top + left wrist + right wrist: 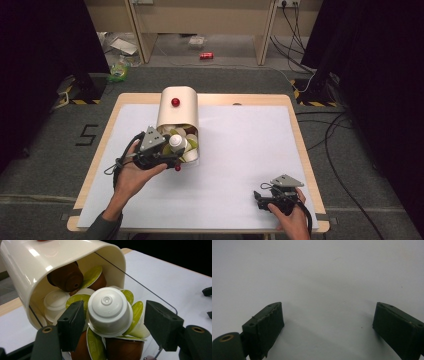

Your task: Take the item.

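A cream container (pixel 177 112) (pixel 37 262) lies on its side near the middle of the table, its mouth toward me. Brown, white and green-lidded coffee capsules fill the mouth. A white capsule (pixel 176 142) (pixel 108 310) sits at the front of the pile, base toward the camera. My left gripper (pixel 171 151) (pixel 112 322) is at the mouth with this capsule between its jaws. The left pad is close against its rim and the right pad stands clear of it. My right gripper (pixel 258 197) (pixel 328 325) rests open near the front right corner, with bare white sheet between its pads.
A clear lid edge (pixel 140 285) with a small red knob (pixel 177 168) juts out at the container's mouth. A white sheet (pixel 240 150) covers the wooden table (pixel 107 120). On the floor beyond lie a red can (pixel 206 55) and cables (pixel 330 135).
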